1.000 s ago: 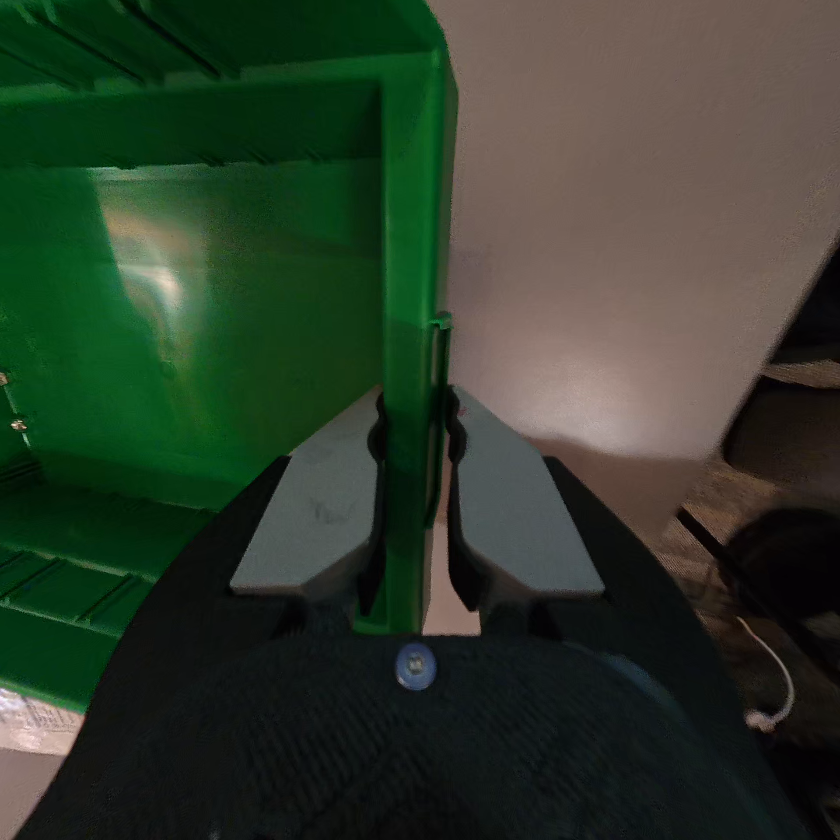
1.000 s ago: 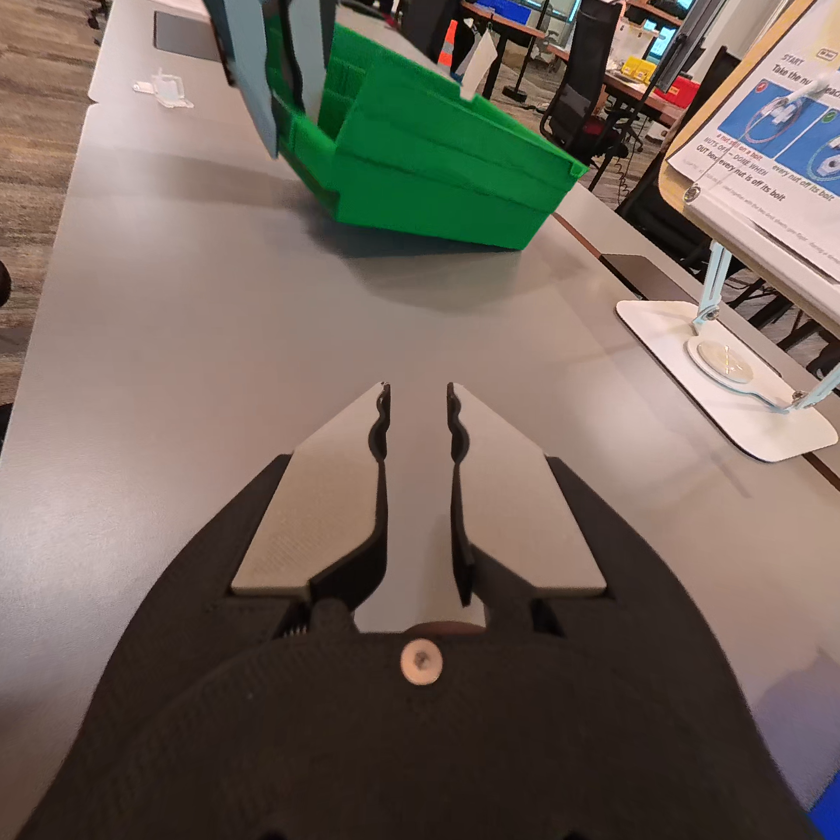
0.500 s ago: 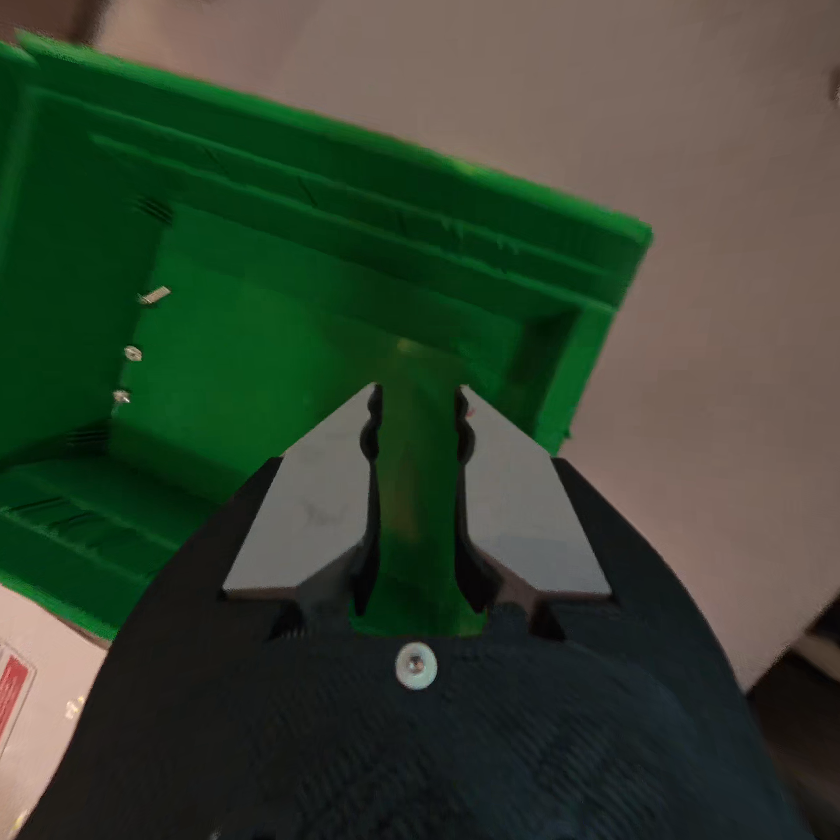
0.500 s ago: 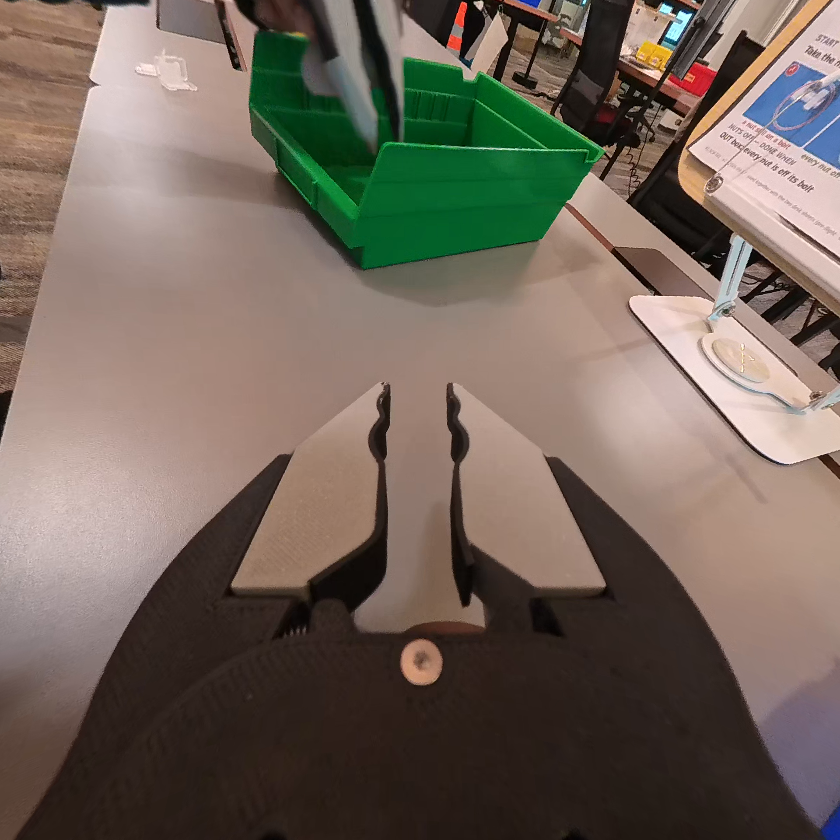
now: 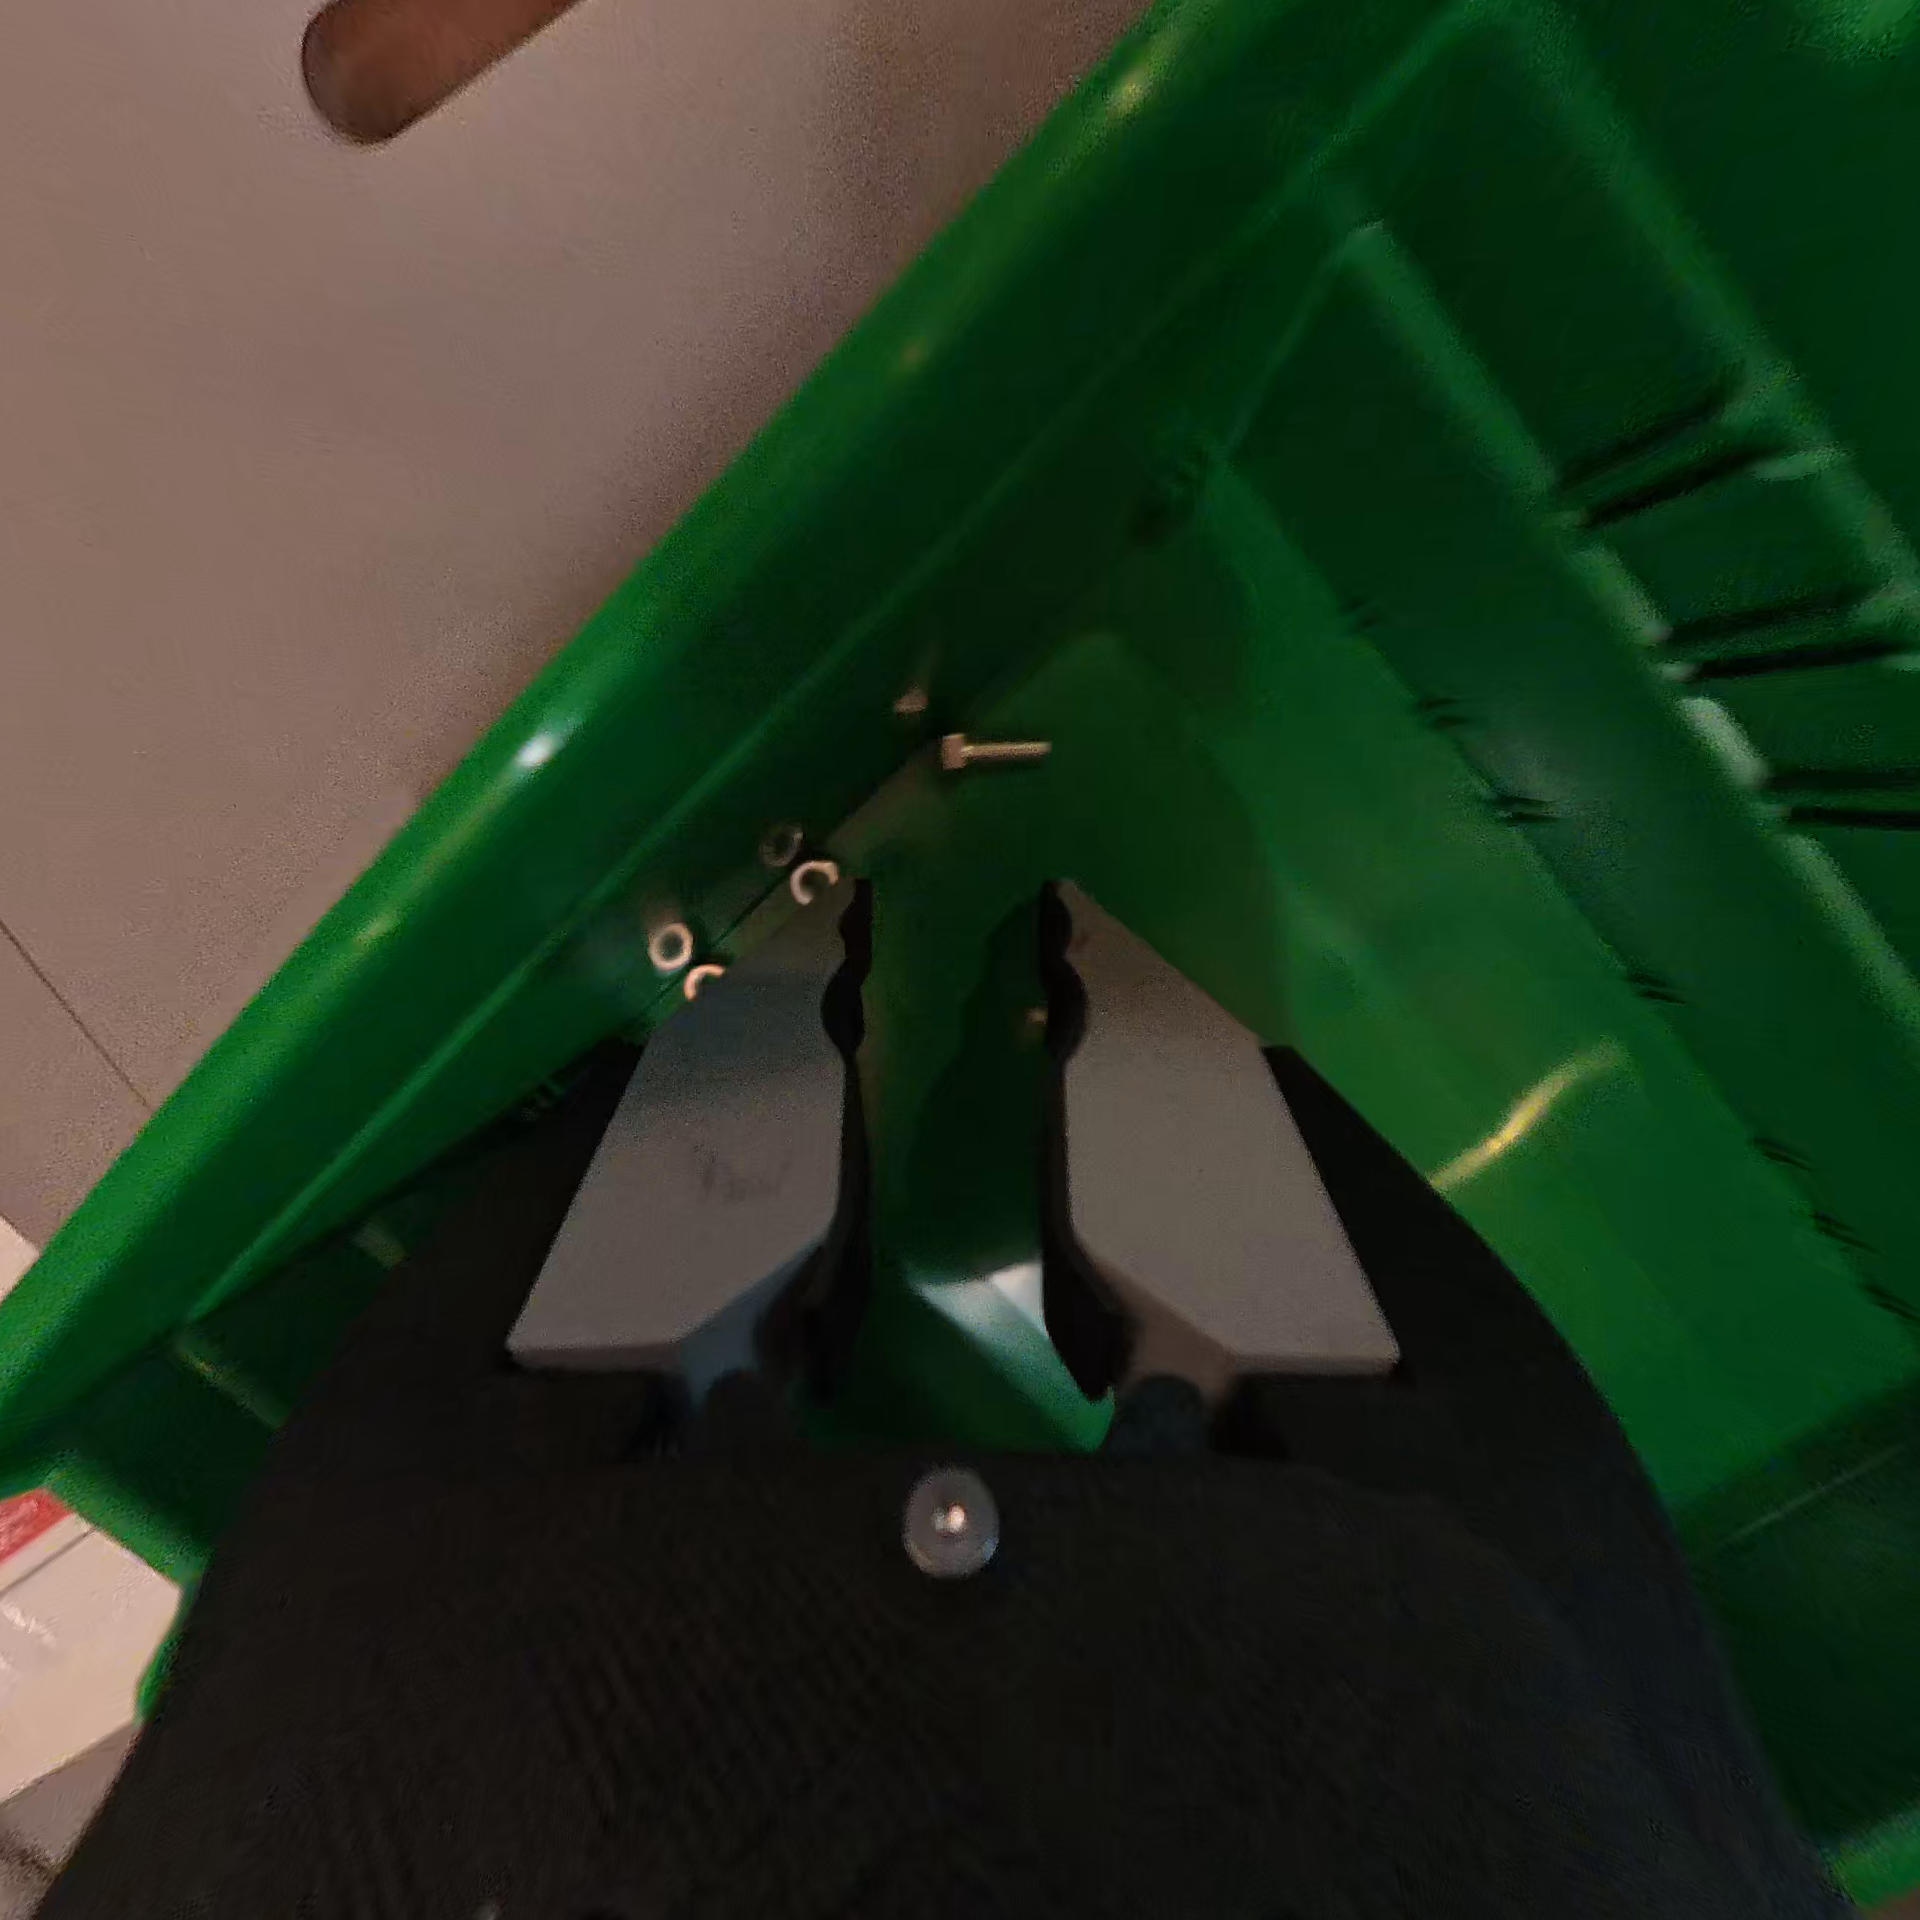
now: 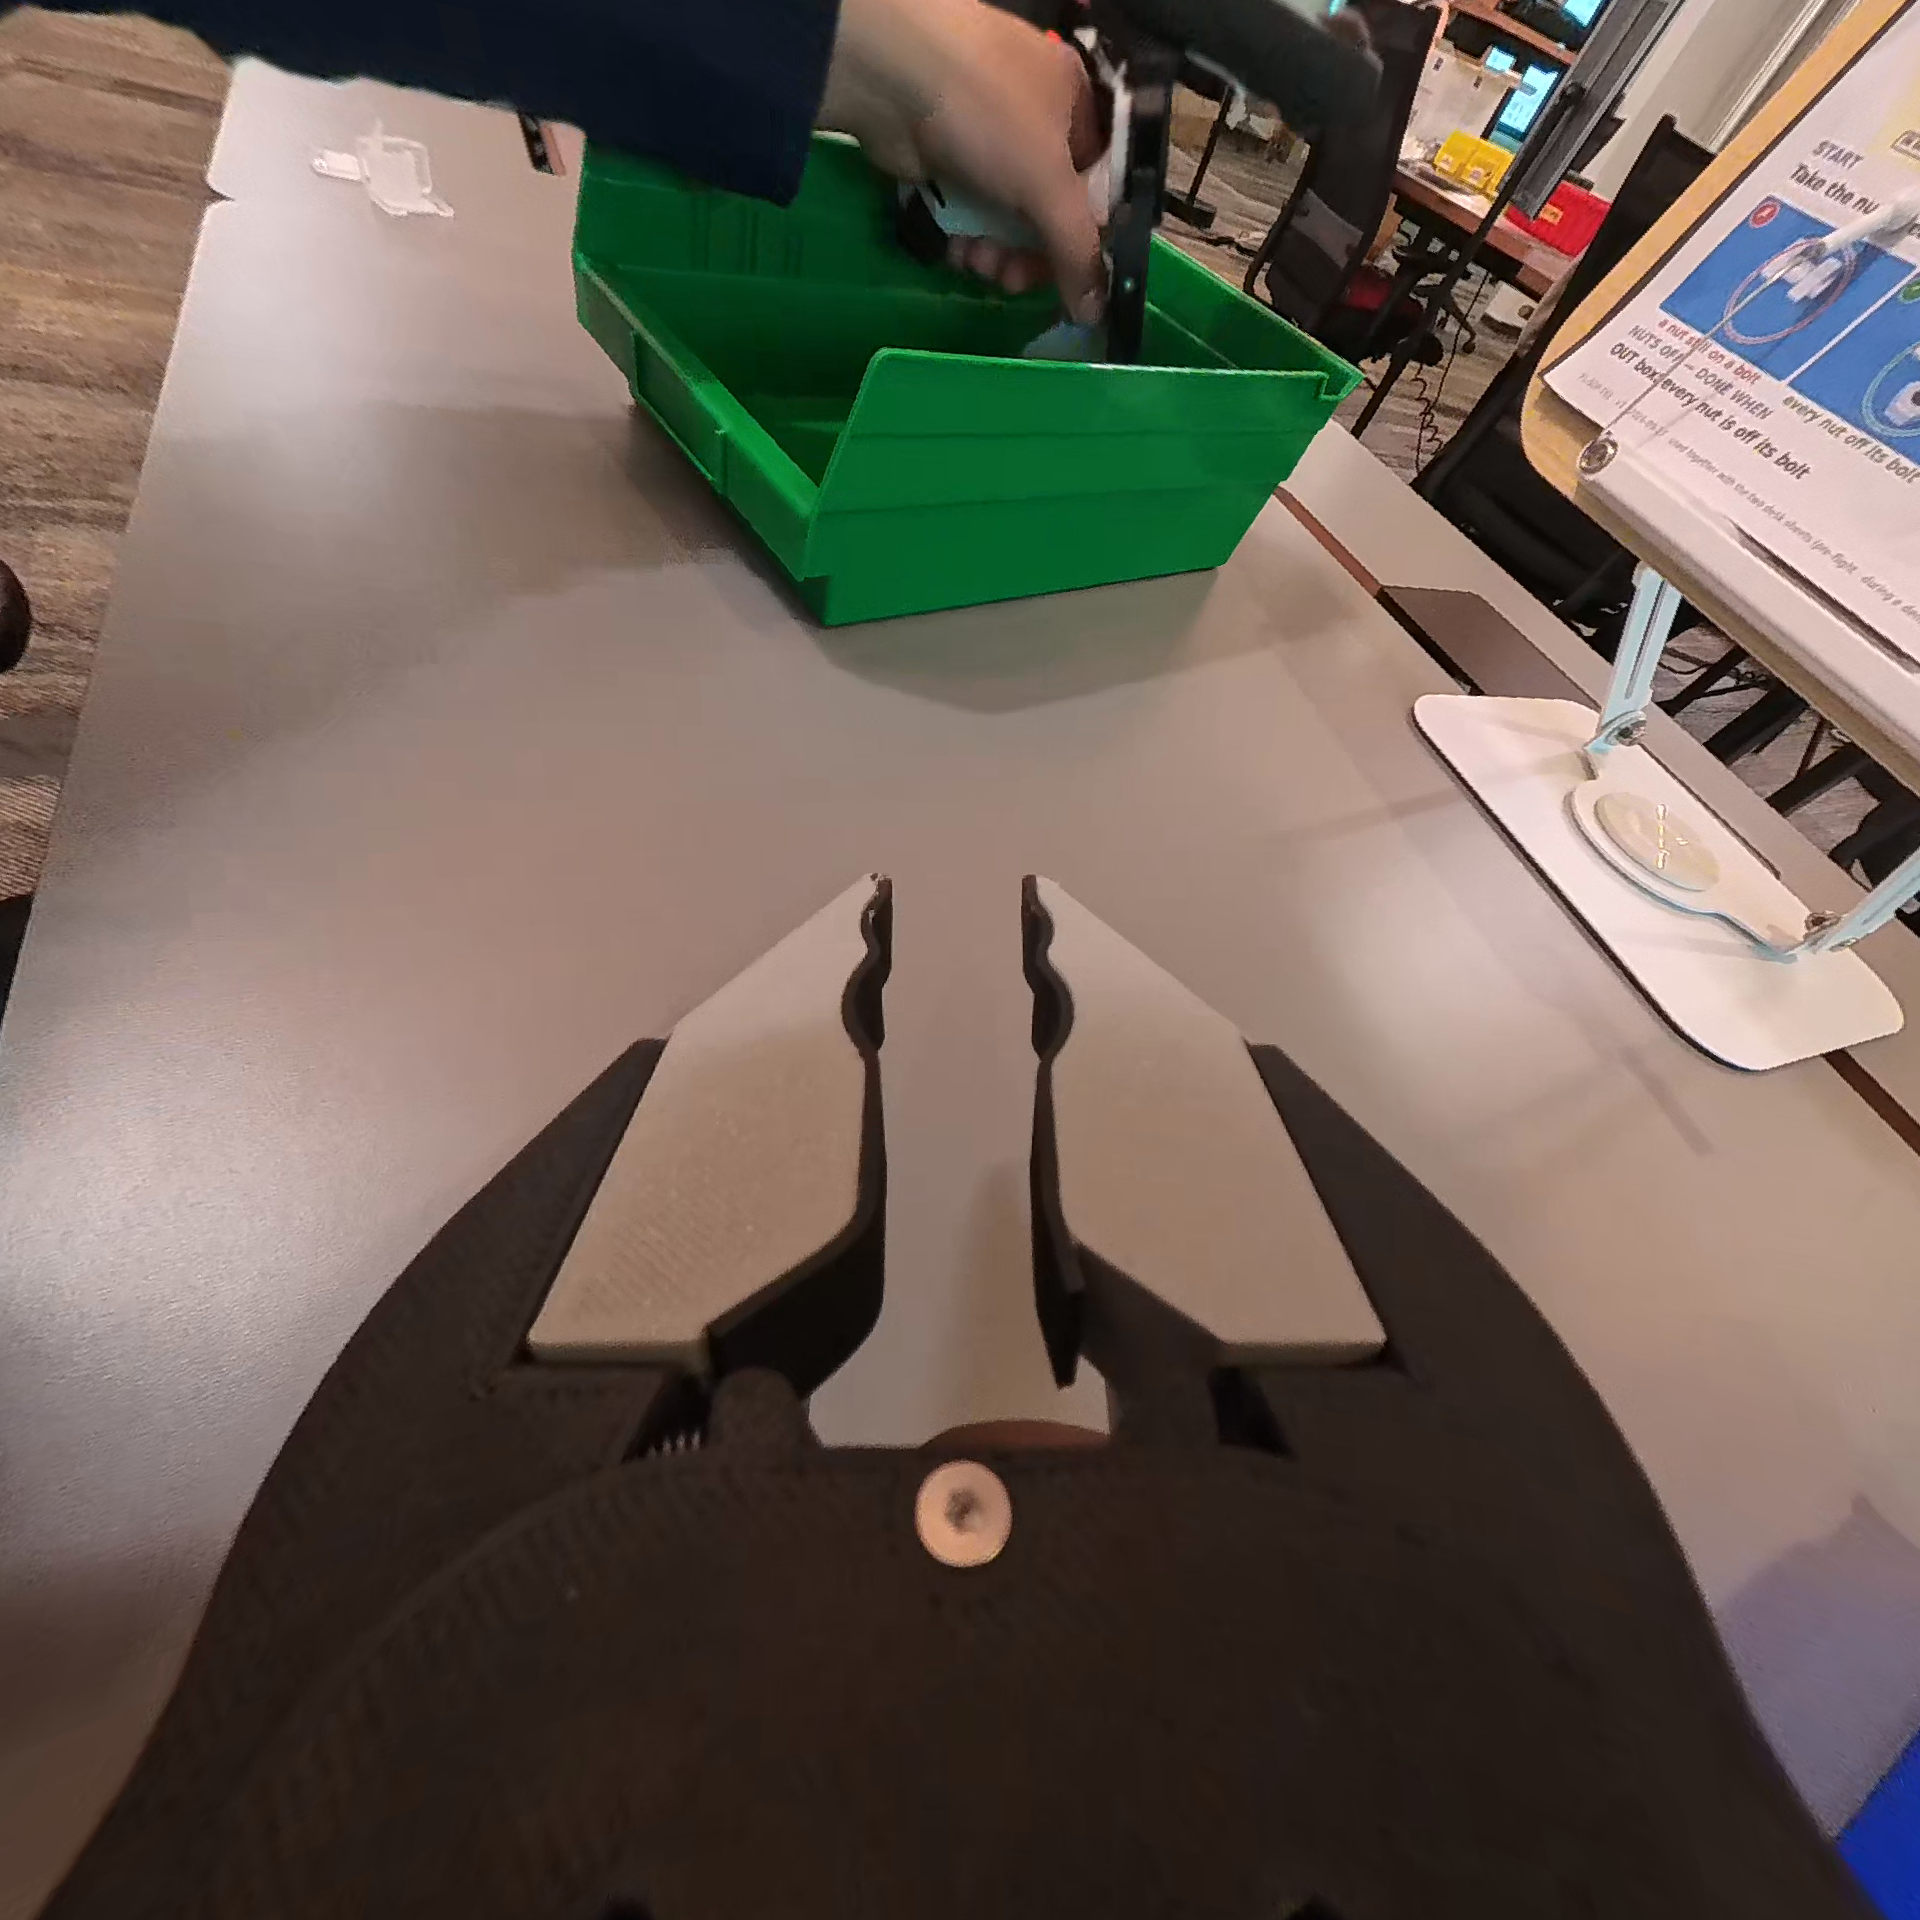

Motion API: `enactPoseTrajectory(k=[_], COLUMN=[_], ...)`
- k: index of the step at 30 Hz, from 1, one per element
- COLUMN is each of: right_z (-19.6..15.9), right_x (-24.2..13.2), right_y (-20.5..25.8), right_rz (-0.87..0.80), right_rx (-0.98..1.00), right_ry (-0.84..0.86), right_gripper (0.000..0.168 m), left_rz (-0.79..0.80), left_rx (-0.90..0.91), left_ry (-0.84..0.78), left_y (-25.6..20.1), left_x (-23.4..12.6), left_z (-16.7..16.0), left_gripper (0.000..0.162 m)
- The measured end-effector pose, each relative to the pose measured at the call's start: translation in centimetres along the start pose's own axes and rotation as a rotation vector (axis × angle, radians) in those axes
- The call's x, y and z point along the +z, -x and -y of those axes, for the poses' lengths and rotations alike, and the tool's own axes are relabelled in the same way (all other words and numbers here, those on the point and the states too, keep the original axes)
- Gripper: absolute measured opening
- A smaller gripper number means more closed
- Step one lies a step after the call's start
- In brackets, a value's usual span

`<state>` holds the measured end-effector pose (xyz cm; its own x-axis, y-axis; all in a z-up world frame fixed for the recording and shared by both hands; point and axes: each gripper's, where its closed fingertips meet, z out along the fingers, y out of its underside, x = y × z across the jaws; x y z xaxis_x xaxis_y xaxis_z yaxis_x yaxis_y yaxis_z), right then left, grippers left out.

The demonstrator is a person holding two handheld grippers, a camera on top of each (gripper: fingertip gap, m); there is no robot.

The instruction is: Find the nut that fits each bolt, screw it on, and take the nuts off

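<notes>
A green plastic bin (image 6: 1039, 488) rests flat on the grey table (image 6: 520, 779). In the left wrist view a small bolt (image 5: 992, 750) and a few small nuts (image 5: 670, 945) lie in a corner of the bin (image 5: 727, 623). My left gripper (image 5: 951, 894) points down into the bin, and a green wall of the bin fills the gap between its fingers. The right wrist view shows it from afar, held by a hand (image 6: 966, 104), with its fingertips hidden behind the bin's front wall. My right gripper (image 6: 954, 883) is open and empty, low over the table in front of the bin.
A white stand (image 6: 1662, 883) holding an instruction sheet (image 6: 1766, 364) is at the right of the table. A clear plastic piece (image 6: 384, 171) lies at the far left. Office chairs and desks stand beyond the table. The left gripper's tips are roughly 45 cm from the right gripper's.
The bin was tilted up off the table; it now sits flat, turned and nearer my right gripper. My left gripper swung with it and faces the bolt corner. My right gripper stayed put.
</notes>
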<state>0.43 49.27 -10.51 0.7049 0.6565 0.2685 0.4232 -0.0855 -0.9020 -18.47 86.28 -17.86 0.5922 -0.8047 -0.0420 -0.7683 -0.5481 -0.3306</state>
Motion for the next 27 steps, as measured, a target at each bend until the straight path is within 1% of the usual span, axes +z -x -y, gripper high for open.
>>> enactPoseTrajectory(k=[1,3,8,11,12,15,17,19,20,22,25,27], right_z=[0.1,0.2,0.6,0.6,0.6,0.7,0.7,0.8,0.8,0.8,0.8,0.9], right_x=[0.0,-0.1,-0.2,-0.3,-0.2,-0.2,-0.2,-0.3,-0.3,-0.4,-0.5,-0.5], right_y=[0.1,0.2,0.4,0.3,0.3,0.4,0.5,0.4,0.4,0.3,0.3,0.3], right_rz=[0.001,0.005,0.009,0.007,0.007,0.012,0.011,0.008,0.006,0.004,0.008,0.007], right_rx=[-0.001,-0.003,-0.007,-0.008,-0.005,-0.002,-0.007,-0.010,-0.009,-0.004,0.008,0.005], right_ry=[-0.002,-0.007,-0.021,-0.021,-0.020,-0.023,-0.024,-0.025,-0.027,-0.029,-0.036,-0.038], right_gripper=[0.021,0.021,0.021,0.022,0.022,0.021,0.021,0.021,0.021,0.021,0.021,0.021], left_rz=[-0.001,-0.010,-0.018,0.072,0.085,0.085,0.050,0.020,0.009,-0.018,-0.022,-0.010], left_rx=[-0.013,-0.008,0.023,0.105,0.124,0.112,0.078,0.034,0.023,0.001,-0.010,0.008], left_ry=[0.025,0.033,0.021,-0.014,-0.022,0.010,0.037,0.052,0.037,0.042,0.086,0.087], left_y=[0.4,0.5,0.7,1.5,1.5,1.7,1.4,1.3,1.3,1.2,1.3,1.4], left_x=[0.3,0.6,0.6,-0.2,-0.6,-0.6,-0.2,0.4,0.4,0.4,0.0,0.0], left_z=[-0.2,-0.3,-0.1,0.6,0.8,0.3,-0.1,-0.4,-0.2,-0.2,-0.6,-0.8], left_gripper=[0.028,0.031,0.033,0.023,0.023,0.030,0.039,0.043,0.041,0.042,0.052,0.053])
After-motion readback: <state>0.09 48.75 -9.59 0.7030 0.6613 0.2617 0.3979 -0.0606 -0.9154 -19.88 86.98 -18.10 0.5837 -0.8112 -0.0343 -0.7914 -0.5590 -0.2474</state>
